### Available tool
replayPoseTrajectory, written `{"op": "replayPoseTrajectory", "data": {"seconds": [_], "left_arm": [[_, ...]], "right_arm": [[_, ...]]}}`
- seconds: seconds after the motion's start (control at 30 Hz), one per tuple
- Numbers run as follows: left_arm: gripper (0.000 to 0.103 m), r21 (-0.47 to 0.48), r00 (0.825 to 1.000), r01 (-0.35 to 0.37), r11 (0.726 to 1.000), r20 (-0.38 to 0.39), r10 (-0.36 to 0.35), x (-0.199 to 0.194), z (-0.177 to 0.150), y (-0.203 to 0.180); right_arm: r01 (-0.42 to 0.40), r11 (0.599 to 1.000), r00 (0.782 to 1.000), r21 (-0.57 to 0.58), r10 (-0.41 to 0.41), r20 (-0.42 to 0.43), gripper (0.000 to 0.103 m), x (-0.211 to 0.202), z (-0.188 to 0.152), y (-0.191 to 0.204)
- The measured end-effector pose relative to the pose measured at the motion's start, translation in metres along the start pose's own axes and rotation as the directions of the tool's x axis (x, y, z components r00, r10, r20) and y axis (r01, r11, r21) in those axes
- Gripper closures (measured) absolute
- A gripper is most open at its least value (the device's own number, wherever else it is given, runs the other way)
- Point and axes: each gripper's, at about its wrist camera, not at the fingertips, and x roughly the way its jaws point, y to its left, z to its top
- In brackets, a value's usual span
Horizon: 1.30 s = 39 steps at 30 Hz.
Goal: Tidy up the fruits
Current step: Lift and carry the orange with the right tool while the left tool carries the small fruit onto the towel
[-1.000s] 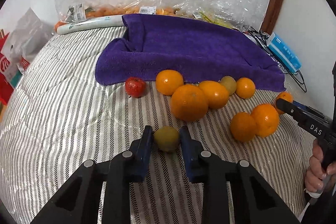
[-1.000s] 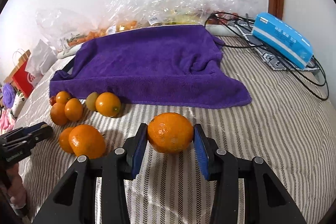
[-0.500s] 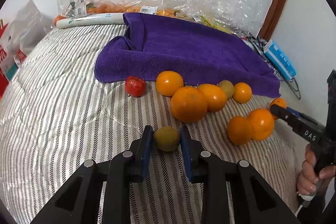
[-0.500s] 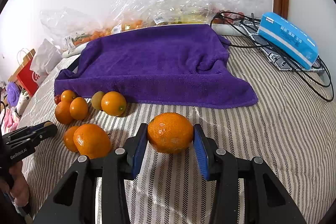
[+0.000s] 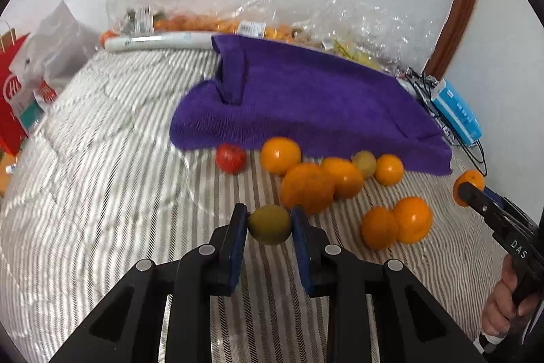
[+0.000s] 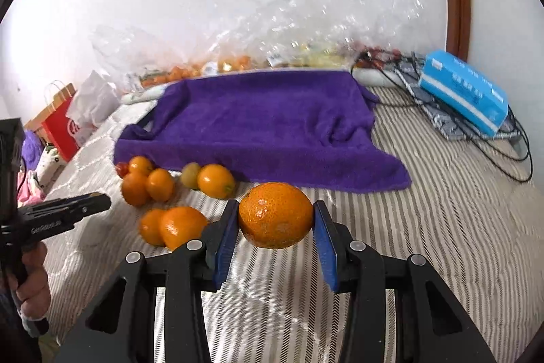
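Since a second ago the right gripper (image 6: 273, 220) has lifted its orange (image 6: 275, 215) off the bed (image 6: 442, 227), so the fruit now hangs above the striped cover with the purple towel's edge behind it, while the left gripper (image 5: 268, 225) has barely shifted. That striped bed fills both views and carries everything. Across its far half lies the purple towel (image 5: 306, 104), with crinkled clear plastic bags (image 5: 306, 12) of fruit heaped behind it against the wall. A blue box (image 6: 464, 91) rests on dark cables near the right corner. In front of the towel sits a loose cluster of oranges (image 5: 307, 187), with two more oranges (image 5: 396, 225) touching each other a little apart from it, and a small red fruit (image 5: 231, 158) at the towel's near edge. The right gripper is clamped on the orange, both blue pads pressing its sides. The left gripper is clenched on a small yellow-green fruit (image 5: 269, 224), held low above the bed just in front of the cluster.
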Motion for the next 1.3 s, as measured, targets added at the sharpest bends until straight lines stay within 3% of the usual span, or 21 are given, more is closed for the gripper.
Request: {"op": "replayPoseTrajectory", "data": {"seconds": [0.53,0.73,1.0,1.17,1.3], "left_arm": [[0.078,-0.037,0.994,0.034,0.999,0.102,-0.030,-0.002,0.065,-0.009],[0.078,-0.026,0.989,-0.008,1.000,0.146,0.012,0.017,0.093,-0.020],[0.078,-0.060,0.989,-0.015,0.998,0.148,0.024,0.055,0.125,-0.016],[0.078,-0.062,0.993,-0.030,0.998,0.116,0.037,0.080,0.123,-0.007],[0.078,-0.094,0.997,0.038,0.995,0.073,-0.031,0.093,0.111,0.006]], "right_arm": [[0.026,1.000,0.993,-0.018,-0.023,0.118,0.060,-0.013,0.069,0.000],[0.028,0.999,0.991,-0.045,-0.022,0.132,0.060,0.008,0.097,0.000],[0.008,0.998,0.992,-0.056,-0.001,0.124,0.060,0.052,0.129,-0.004],[-0.001,0.999,0.995,-0.052,0.006,0.102,0.060,0.075,0.133,-0.005],[-0.011,0.999,0.999,-0.043,0.013,0.045,0.060,0.096,0.120,-0.010]]}}
